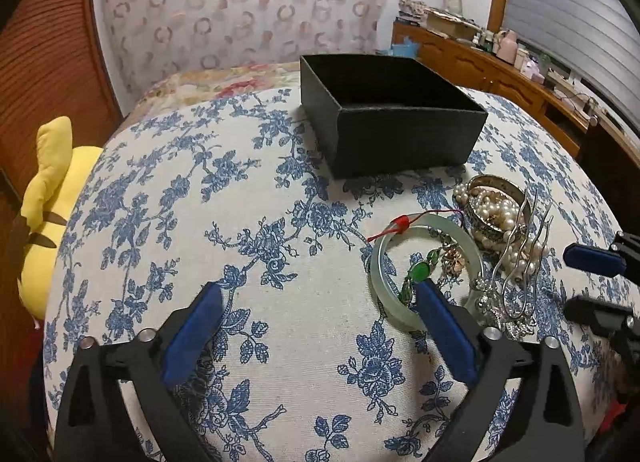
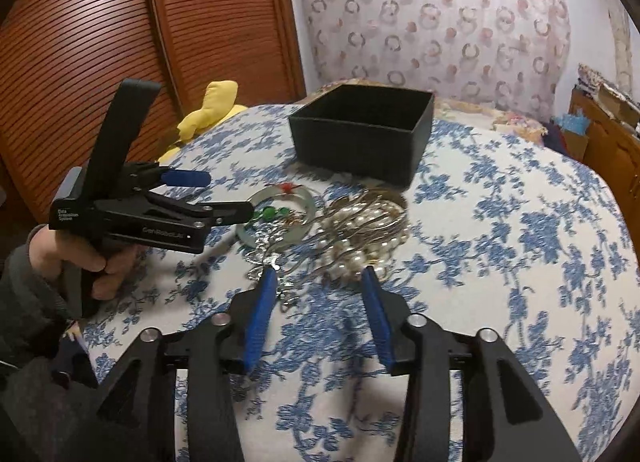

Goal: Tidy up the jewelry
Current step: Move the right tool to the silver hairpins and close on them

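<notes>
My left gripper (image 1: 320, 294) spread wide, low beside bangle (image 1: 426, 274), empty. My right gripper (image 2: 318, 274) also spread, nothing pinched, aimed at pearls (image 2: 366, 238), likely first pick. Jewelry heaped near box (image 1: 384, 118); box open, seemingly empty, interior dim.

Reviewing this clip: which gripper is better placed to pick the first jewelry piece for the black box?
Probably the right gripper: it is open with the pearl strand just past its fingertips. The left gripper, also open, mostly spans bare cloth; only one finger lies over the jade bangle. The black box looks empty.
</notes>
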A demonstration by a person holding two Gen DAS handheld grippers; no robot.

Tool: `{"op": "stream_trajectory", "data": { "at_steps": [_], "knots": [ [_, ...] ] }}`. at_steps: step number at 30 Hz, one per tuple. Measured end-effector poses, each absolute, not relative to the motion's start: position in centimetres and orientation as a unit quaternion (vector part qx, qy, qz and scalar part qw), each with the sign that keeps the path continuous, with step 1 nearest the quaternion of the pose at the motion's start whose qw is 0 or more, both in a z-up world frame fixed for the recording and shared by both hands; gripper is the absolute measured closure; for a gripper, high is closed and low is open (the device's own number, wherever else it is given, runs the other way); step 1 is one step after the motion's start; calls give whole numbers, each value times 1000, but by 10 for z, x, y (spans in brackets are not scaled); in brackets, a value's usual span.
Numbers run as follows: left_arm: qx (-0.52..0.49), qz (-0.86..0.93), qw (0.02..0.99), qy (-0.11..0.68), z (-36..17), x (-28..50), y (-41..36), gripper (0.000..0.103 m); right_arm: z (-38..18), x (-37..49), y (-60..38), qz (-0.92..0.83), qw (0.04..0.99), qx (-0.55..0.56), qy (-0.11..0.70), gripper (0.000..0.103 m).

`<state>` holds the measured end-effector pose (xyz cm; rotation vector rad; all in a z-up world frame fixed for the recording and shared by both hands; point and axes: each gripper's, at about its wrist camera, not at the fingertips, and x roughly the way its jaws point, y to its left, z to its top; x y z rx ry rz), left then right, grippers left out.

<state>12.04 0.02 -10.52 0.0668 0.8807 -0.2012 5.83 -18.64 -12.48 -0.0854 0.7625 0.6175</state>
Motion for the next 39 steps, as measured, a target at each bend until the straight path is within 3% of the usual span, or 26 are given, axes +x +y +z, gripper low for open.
{"op": "stream_trajectory", "data": {
  "at_steps": [10,26,32,34,39],
  "knots": [
    [37,-101,896,432,-108,122,-3,8,-139,65,-166,307,860,-56,404,43],
    [25,-85,898,431,-108,121,19,8,-136,95,-158,309,855,-27,416,43],
    [45,-80,896,435,-110,122,13,8,-139,103,-161,308,851,2,425,61],
    [46,-80,896,435,-111,122,13,8,-137,102,-162,312,850,10,423,75],
    [39,-84,897,433,-111,121,14,8,-125,92,-163,328,856,7,400,89]
  ]
}}
